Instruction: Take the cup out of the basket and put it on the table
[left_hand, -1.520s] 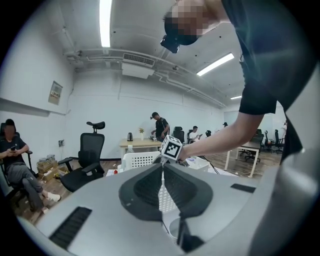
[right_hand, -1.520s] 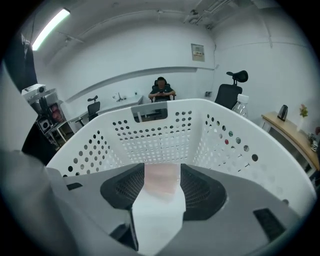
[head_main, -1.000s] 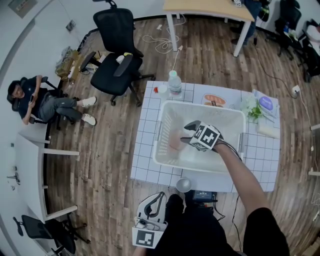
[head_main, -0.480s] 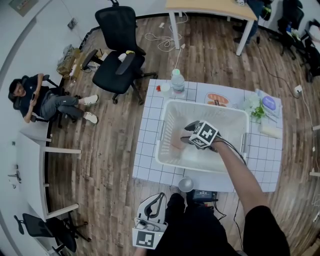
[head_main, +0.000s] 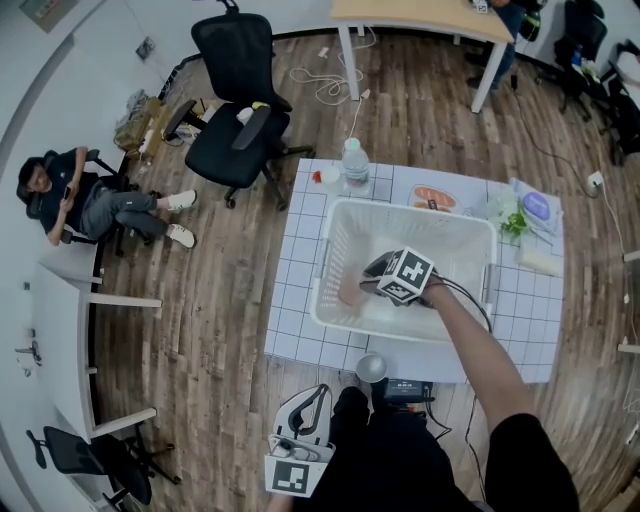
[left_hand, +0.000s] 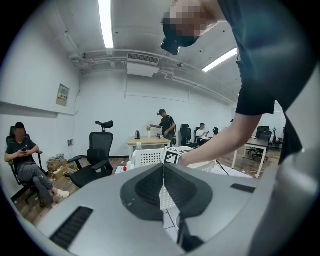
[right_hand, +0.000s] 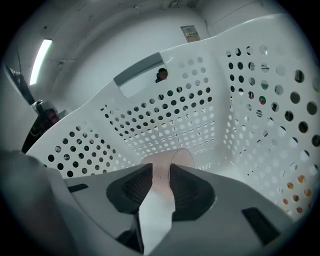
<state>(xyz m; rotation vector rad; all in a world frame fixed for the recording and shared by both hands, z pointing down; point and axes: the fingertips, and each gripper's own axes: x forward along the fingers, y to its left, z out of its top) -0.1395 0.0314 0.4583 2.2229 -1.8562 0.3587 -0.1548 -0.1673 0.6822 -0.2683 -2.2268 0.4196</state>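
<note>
A pale pink see-through cup (head_main: 349, 286) lies on its side on the floor of the white perforated basket (head_main: 470, 232), toward its left end. My right gripper (head_main: 366, 280) reaches down into the basket. In the right gripper view the cup (right_hand: 172, 159) fills the gap between the dark pads (right_hand: 137, 186), and the jaws have just been closing on it; the right gripper (right_hand: 161, 172) is now shut on its sides. My left gripper (head_main: 300, 455) hangs low at my left side, off the table, and the left gripper (left_hand: 163, 167) is shut and holds nothing.
The basket stands on a white gridded table (head_main: 293, 300). Behind it are a water bottle (head_main: 352, 160), an orange packet (head_main: 432, 198) and bagged greens (head_main: 520, 215). A silver round object (head_main: 371, 368) sits at the front edge. An office chair (head_main: 235, 100) and a seated person (head_main: 75, 200) are to the left.
My right gripper has sunk a little and shifted left toward the cup in the basket, and its jaws have narrowed around it. The left gripper has stayed in place.
</note>
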